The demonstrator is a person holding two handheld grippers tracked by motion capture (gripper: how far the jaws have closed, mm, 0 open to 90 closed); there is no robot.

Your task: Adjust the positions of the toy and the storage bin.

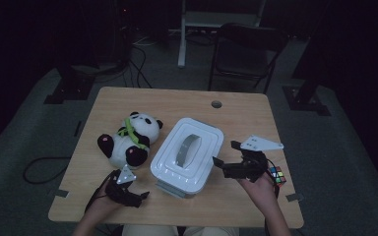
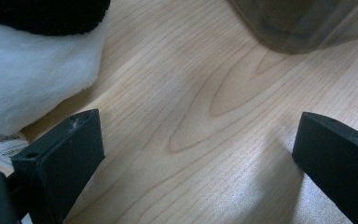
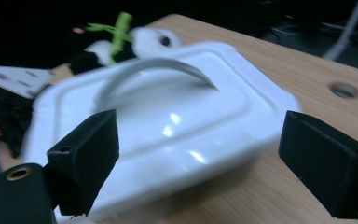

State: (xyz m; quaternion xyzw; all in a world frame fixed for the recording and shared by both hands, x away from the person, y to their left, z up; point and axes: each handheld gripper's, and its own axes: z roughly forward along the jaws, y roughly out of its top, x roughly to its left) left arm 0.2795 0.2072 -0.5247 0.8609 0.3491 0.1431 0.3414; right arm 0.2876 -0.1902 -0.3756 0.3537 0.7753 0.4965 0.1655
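Both tongs, left [image 1: 137, 195] and right [image 1: 223, 153], wide open, empty, flanking white lidded box [image 1: 187, 153]; bare table [image 1: 241, 206] around.

white box [image 1: 187, 153], black-and-white panda [image 1: 130, 139]

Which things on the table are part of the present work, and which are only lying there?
In the work, as it seems:
white lidded box
right gripper, open, pointed at it
left gripper, open, beside it

Lying about:
panda plush
puzzle cube
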